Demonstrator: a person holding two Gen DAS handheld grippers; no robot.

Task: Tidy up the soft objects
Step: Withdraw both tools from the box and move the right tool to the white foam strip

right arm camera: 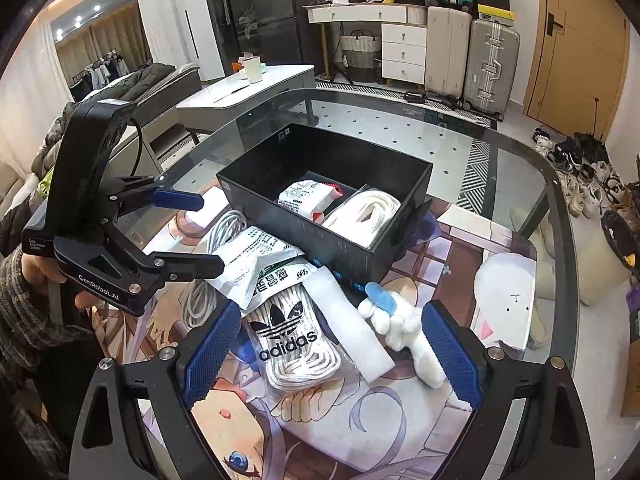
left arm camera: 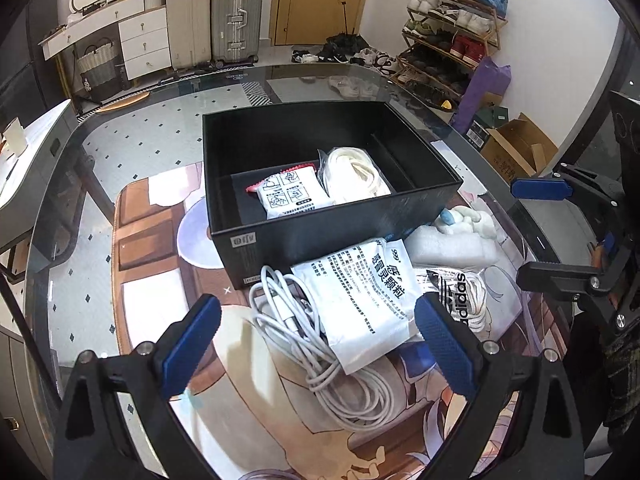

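The black box (left arm camera: 332, 204) sits mid-table, already holding a small packet (left arm camera: 294, 196) and a bag of white laces (left arm camera: 354, 176). Near it lie a medicine sachet (left arm camera: 360, 292), a cable coil (left arm camera: 320, 344), the adidas lace bag (right arm camera: 292, 340), a foam strip (right arm camera: 356, 328) and a plush toy (right arm camera: 404, 328). Left gripper (left arm camera: 316, 328) and right gripper (right arm camera: 332, 348) hover spread, empty. Step: selecting the next item; likely descend, pinch, lift into the box
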